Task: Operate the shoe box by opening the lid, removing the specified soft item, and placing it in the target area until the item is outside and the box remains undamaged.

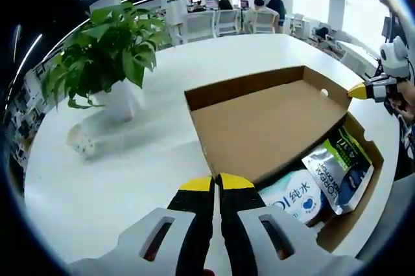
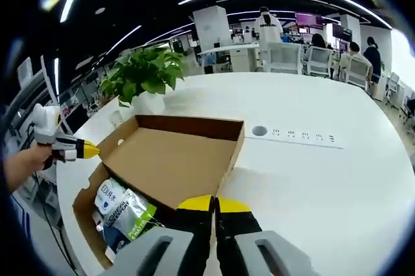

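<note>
With the lid (image 1: 259, 127) already folded back, the soft packs (image 1: 337, 166) look light and crinkly; pinch an upper edge; both tools, left (image 1: 215, 182) and right (image 2: 213, 203), sit closed and empty.

box (image 2: 170, 159) open, lid (image 1: 266, 124) flung back flat, no cover over packets (image 1: 337, 166) – access from above free | plant (image 1: 107, 52) near box's far-left corner, blocks that side | table (image 2: 311, 179) right of box bare, wide room | power strip (image 2: 295, 135) flush, far right, no hindrance
</note>
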Demonstrator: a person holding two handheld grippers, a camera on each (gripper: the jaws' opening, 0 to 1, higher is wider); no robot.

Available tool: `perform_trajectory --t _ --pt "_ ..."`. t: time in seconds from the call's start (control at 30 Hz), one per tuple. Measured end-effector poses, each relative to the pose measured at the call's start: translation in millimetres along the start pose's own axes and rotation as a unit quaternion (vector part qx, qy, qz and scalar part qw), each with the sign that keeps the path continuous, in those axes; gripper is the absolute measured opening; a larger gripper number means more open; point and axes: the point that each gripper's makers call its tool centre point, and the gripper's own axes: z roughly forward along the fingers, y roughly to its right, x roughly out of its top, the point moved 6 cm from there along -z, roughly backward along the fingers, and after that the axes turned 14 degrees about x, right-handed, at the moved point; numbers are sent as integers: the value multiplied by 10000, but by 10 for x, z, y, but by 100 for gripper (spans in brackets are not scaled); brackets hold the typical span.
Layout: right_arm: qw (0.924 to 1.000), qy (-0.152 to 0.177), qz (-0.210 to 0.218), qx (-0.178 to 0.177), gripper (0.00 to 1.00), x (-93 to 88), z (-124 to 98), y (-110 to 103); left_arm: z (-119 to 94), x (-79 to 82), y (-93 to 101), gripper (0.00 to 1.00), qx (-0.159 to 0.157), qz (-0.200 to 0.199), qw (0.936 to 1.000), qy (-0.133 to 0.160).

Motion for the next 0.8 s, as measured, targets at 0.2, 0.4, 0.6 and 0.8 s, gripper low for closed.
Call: perform_trajectory --t 0.2,0.4,0.6,0.8 --pt "10000 -47 65 -10 0 9 36 26 45 12 1 1 13 10 10000 -51" --pt "9999 -91 82 -32 0 9 66 48 87 18 -1 1 36 14 9999 -94" --pt "9999 -114 67 -66 0 4 93 59 113 15 -4 1 44 -69 9999 -137" --pt "9998 -142 47 -94 0 2 122 76 143 15 -6 1 57 -110 9998 -168"
